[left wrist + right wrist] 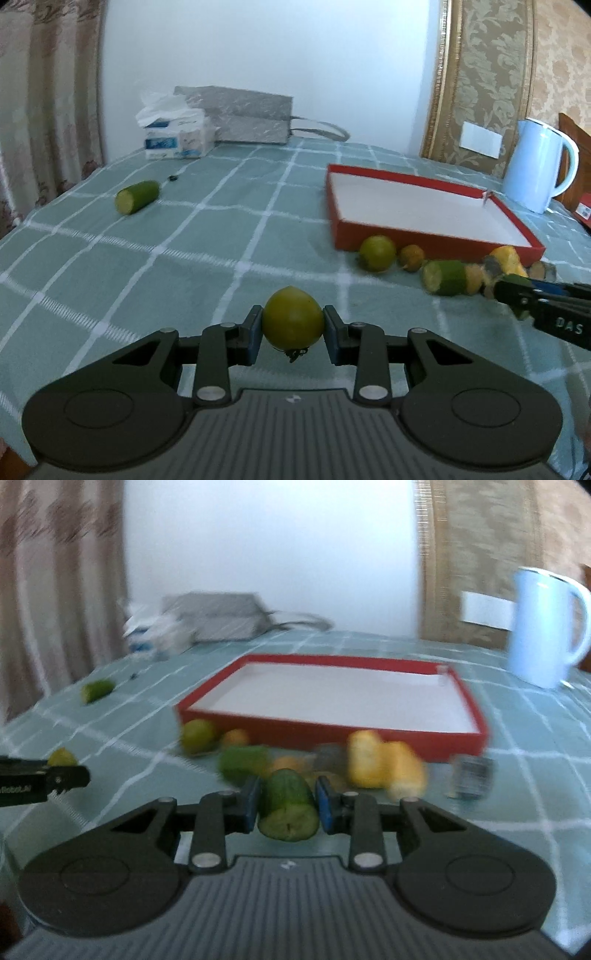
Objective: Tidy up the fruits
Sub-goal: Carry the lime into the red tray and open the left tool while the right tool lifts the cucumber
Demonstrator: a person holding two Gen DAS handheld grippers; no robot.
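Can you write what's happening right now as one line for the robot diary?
left gripper: shut on green citrus fruit | right gripper: shut on cucumber piece | red tray: empty

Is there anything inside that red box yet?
No fruit is inside the red box; its white floor looks bare. Only a small pale thing stands at its far right corner. Its near wall hides a strip of floor.

Green checked tablecloth (207, 258), loaded

On it: red tray (424, 236) (fruit pieces huddled against its near wall), cucumber stub (136, 196), tissue pack (177, 138), grey bag (247, 114), white kettle (535, 162).
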